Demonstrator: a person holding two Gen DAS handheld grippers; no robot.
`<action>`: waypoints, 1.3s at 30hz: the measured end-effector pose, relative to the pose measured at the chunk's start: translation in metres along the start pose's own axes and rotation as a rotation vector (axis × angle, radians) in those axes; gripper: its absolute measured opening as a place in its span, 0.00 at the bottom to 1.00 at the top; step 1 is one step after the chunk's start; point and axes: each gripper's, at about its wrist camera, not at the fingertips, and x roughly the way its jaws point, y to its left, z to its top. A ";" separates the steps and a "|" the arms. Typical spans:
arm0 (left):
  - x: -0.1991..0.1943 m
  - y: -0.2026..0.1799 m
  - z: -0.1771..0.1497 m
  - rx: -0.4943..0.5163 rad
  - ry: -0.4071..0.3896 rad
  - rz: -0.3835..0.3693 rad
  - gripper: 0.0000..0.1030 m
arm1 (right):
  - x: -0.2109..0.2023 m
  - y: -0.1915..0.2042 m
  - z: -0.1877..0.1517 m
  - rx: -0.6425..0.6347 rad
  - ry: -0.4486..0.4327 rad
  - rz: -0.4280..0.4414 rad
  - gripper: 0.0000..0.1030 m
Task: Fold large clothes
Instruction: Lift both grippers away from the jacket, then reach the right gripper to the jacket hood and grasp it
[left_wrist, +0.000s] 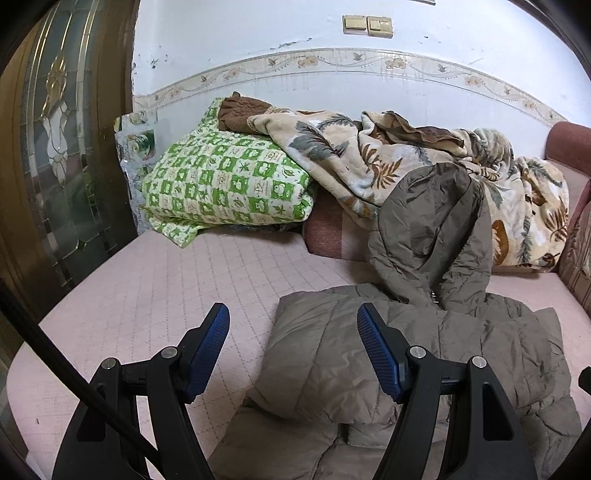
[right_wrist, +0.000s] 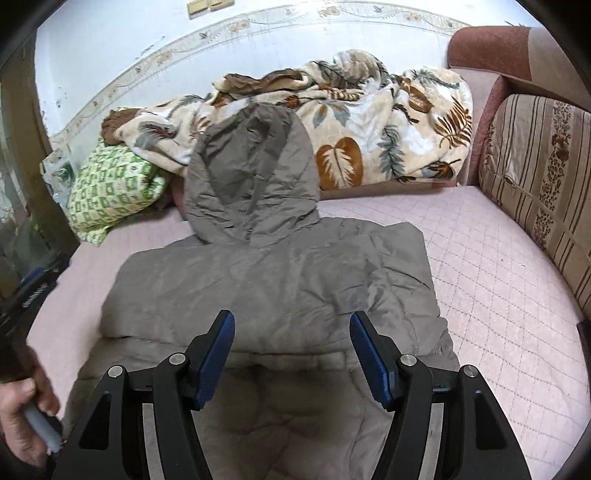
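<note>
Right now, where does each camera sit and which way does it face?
Left wrist: on the left tool, angled down at the jacket's left edge and green checked bedding; open pads only.
Right wrist: on the right tool, centred over the jacket, hood ahead; a hand at lower left.
Shared: jacket, leaf blanket, pink cover.

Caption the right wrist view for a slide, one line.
Open right gripper poised over a grey hooded puffer jacket spread on a pink quilted bed, its hood resting against a leaf-print blanket.
</note>
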 end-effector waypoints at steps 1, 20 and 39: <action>0.000 0.002 0.001 -0.003 0.004 -0.008 0.69 | -0.004 0.003 0.000 -0.005 0.001 0.004 0.67; 0.013 0.037 0.011 -0.092 0.035 -0.036 0.69 | -0.050 0.079 0.098 -0.123 -0.037 0.125 0.67; 0.091 -0.032 -0.047 0.136 0.349 -0.238 0.71 | 0.101 0.049 0.246 -0.148 0.017 -0.069 0.67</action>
